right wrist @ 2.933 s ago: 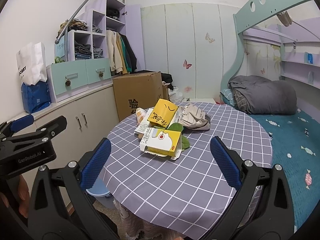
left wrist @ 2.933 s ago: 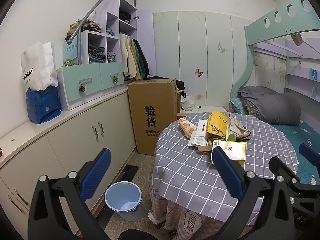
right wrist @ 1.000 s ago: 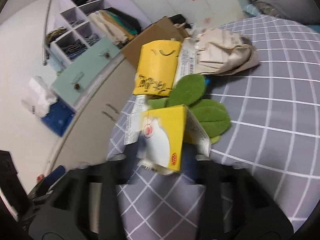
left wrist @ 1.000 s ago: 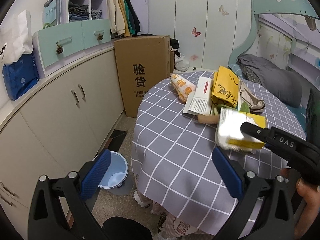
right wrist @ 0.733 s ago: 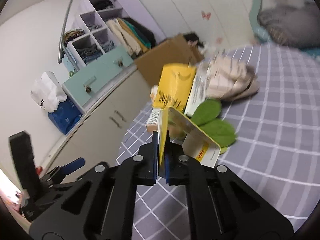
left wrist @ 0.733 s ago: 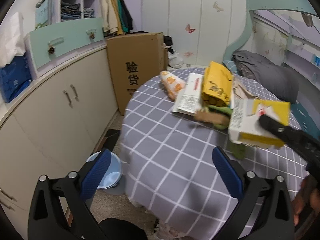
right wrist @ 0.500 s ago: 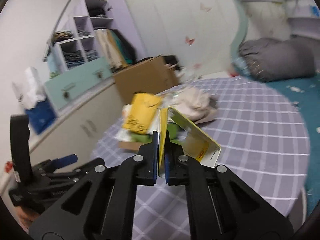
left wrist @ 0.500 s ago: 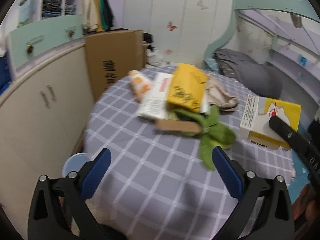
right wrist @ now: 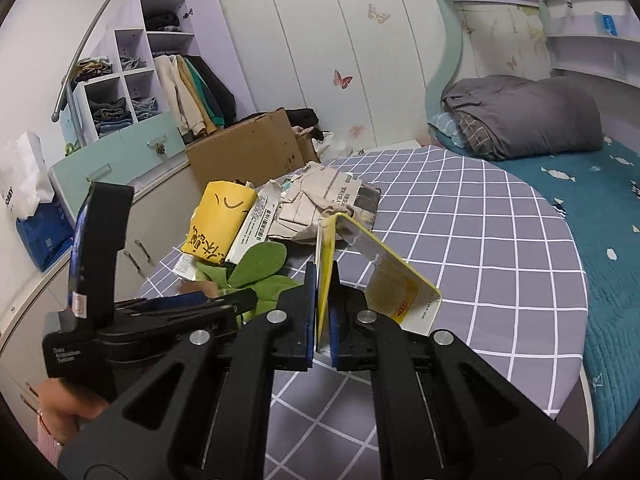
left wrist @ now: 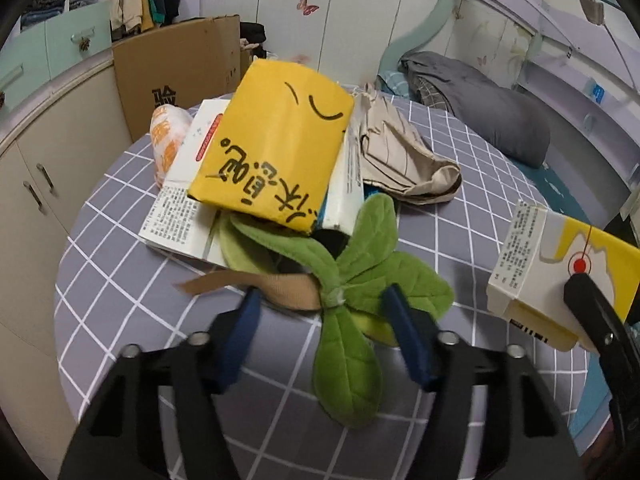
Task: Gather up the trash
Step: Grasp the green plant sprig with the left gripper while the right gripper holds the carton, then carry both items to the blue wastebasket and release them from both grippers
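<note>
On the grey checked tablecloth (left wrist: 120, 280) lies a pile of trash: a yellow pouch (left wrist: 276, 152), a white box (left wrist: 180, 208), an orange snack bag (left wrist: 166, 136) and crumpled beige paper (left wrist: 400, 160). In front of it lies a green leafy plush (left wrist: 360, 280) with a brown strap (left wrist: 256, 284). My left gripper (left wrist: 324, 312) hangs over the plush's stem. Its jaws are closing, with the stem between the pads and gaps still showing. My right gripper (right wrist: 323, 280) is shut on a flap of a yellow-and-white carton (right wrist: 384, 272). The carton (left wrist: 560, 264) is held off the table at the right.
A large cardboard box (left wrist: 176, 64) stands behind the table beside cream cabinets (left wrist: 40, 160). A bed with a grey duvet (right wrist: 520, 120) lies to the right. A person's hand (right wrist: 68, 412) holds the left gripper at the lower left of the right wrist view.
The left gripper has swung in over the table and dipped onto the green plush, and its jaws have narrowed. The right gripper has carried the carton away from the pile to the right.
</note>
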### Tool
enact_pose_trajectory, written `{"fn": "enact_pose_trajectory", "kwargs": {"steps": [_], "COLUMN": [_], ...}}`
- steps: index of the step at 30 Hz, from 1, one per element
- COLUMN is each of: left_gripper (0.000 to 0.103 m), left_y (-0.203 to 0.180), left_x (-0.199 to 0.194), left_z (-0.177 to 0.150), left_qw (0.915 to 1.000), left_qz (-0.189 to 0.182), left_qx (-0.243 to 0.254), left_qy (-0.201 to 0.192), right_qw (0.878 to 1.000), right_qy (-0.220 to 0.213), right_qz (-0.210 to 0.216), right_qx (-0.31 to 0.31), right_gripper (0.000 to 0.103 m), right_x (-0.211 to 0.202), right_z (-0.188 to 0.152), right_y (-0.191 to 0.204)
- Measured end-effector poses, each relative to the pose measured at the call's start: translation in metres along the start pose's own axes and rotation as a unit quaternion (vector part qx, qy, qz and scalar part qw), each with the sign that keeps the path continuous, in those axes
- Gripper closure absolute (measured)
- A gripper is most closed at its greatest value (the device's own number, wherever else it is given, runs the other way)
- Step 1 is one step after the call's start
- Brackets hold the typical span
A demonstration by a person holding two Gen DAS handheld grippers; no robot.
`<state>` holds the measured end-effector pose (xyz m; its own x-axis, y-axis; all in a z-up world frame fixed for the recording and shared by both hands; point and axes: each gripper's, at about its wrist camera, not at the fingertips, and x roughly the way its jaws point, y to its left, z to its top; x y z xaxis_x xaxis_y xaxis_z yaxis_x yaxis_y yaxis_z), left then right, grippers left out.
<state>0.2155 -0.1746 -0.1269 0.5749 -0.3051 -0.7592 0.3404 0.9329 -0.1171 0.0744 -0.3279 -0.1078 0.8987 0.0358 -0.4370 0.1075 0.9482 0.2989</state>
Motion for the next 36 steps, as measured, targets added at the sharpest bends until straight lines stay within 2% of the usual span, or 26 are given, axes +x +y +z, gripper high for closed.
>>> {"fn": "enact_pose_trajectory", "kwargs": {"steps": [2,8,12,16,20,24,27,28,31,36], "left_gripper": [0.088,0.091,0.092,0.092,0.092,0.092,0.092,0.092,0.092,0.092], "left_y": [0.001,0.016,0.027,0.049,0.080,0.119,0.152,0.168,0.206,0.286], "left_x": [-0.002,-0.035,-0.065,-0.099,-0.125,-0.149,-0.160,-0.160,-0.156,-0.133], "left_z": [0.001,-0.010,-0.021,-0.034,-0.043,-0.054,-0.065,-0.068,-0.074,-0.085], "left_qw": [1.0000,0.9980,0.9960,0.9925,0.9892,0.9869,0.9859,0.9852,0.9821,0.9712], "left_qz": [-0.001,-0.052,-0.072,-0.092,-0.097,-0.074,-0.019,0.002,0.031,0.098], "left_qx": [-0.002,-0.024,-0.021,-0.031,-0.055,-0.078,-0.096,-0.105,-0.137,-0.192], "left_qy": [-0.002,-0.026,-0.049,-0.073,-0.095,-0.121,-0.136,-0.135,-0.126,-0.102], "right_qw": [1.000,1.000,0.999,0.997,0.994,0.987,0.980,0.976,0.966,0.946], "right_qy": [0.001,-0.001,0.003,0.004,0.013,0.029,0.048,0.059,0.081,0.130], "right_qz": [0.003,0.017,0.041,0.067,0.101,0.140,0.169,0.183,0.209,0.244], "right_qx": [0.000,-0.011,-0.013,-0.031,-0.049,-0.078,-0.096,-0.106,-0.130,-0.170], "right_gripper": [0.098,0.098,0.098,0.098,0.098,0.098,0.098,0.098,0.098,0.098], "right_x": [0.001,-0.006,-0.012,-0.019,-0.020,-0.012,-0.001,0.007,0.026,0.072], "right_z": [0.000,0.001,0.002,0.001,-0.001,-0.007,-0.014,-0.018,-0.026,-0.047], "right_y": [0.001,0.015,0.032,0.061,0.096,0.140,0.173,0.190,0.232,0.310]}}
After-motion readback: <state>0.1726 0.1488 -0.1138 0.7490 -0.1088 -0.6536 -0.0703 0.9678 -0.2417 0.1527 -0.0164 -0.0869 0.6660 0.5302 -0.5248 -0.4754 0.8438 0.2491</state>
